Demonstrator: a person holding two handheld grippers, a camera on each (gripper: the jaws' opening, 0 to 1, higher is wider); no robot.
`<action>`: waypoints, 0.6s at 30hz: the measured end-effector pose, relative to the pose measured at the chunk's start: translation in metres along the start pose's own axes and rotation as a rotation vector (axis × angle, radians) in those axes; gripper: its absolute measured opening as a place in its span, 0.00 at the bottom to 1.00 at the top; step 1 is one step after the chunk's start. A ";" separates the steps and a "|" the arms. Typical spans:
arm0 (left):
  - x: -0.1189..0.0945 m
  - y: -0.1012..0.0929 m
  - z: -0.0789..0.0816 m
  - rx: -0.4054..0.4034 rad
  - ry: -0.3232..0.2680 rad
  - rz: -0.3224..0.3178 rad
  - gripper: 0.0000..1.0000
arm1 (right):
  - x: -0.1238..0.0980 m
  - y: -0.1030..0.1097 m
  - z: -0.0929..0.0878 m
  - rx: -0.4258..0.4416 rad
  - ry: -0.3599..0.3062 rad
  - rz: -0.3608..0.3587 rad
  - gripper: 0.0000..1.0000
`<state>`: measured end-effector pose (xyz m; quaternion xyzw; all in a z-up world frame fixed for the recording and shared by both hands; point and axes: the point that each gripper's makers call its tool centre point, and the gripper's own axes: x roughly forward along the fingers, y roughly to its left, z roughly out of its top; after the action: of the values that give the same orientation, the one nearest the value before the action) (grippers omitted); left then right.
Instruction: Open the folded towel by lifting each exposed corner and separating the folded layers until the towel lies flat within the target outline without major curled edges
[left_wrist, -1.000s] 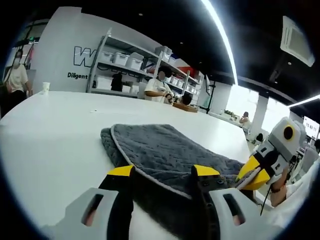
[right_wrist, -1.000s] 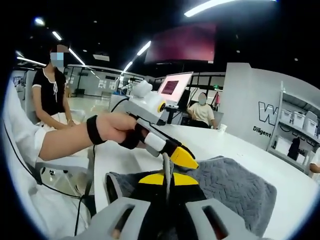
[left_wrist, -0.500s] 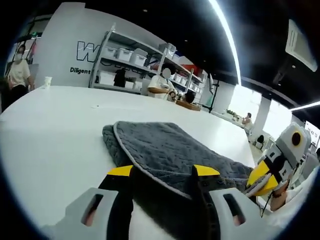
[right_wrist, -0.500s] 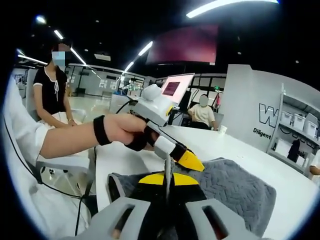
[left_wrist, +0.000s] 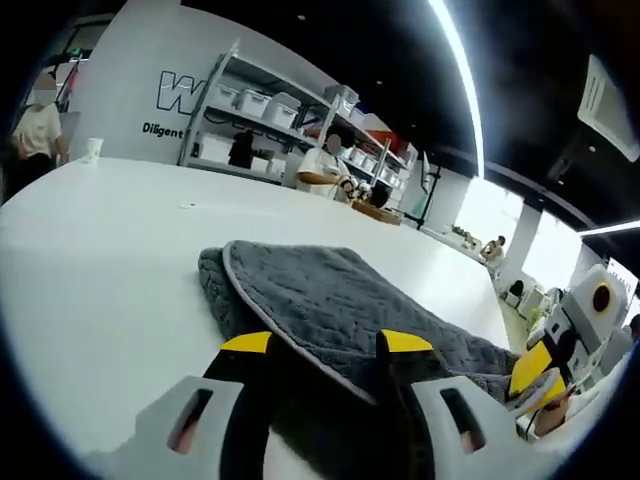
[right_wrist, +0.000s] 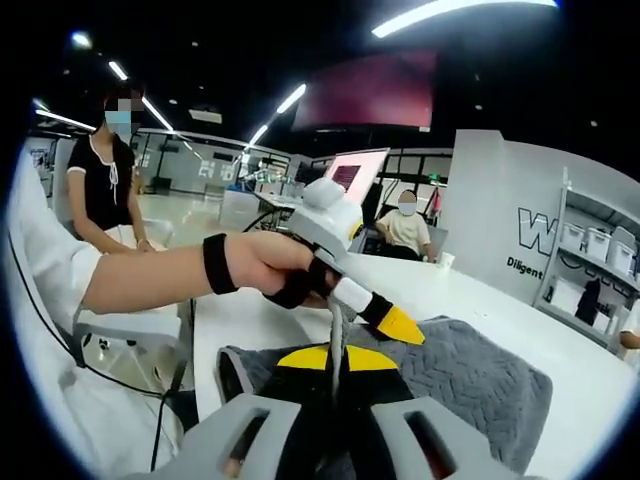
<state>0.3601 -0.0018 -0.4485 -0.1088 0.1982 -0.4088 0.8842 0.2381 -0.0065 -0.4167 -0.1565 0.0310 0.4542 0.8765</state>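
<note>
White table (left_wrist: 90, 250), shelving with bins (left_wrist: 270, 110), seated person (right_wrist: 405, 225), paper cup (left_wrist: 93, 150)

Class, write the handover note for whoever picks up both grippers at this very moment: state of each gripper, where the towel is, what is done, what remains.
Left gripper: jaws apart, straddling the near piped edge of the grey towel, not closed on it.
Right gripper: jaws shut, pinching a thin edge of the towel that stands up between the yellow tips.
Towel: on the white table, folded, one layer lying over another. I cannot make out any target outline.
Done: one edge gripped by the right gripper.
Left: close the left gripper on its edge, lift and separate the layers, spread the towel flat, smooth any curled edges.
</note>
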 end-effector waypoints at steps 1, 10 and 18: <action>0.001 0.001 0.000 -0.004 -0.001 0.006 0.37 | 0.000 0.000 0.001 -0.002 -0.001 -0.001 0.00; 0.009 0.003 0.003 -0.020 -0.016 -0.009 0.34 | -0.002 0.002 0.000 -0.003 -0.004 0.004 0.00; 0.018 0.008 0.002 -0.026 -0.004 0.003 0.32 | -0.003 0.004 0.000 -0.007 -0.006 0.008 0.00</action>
<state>0.3768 -0.0101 -0.4538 -0.1205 0.2019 -0.4048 0.8836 0.2330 -0.0068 -0.4174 -0.1583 0.0276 0.4581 0.8742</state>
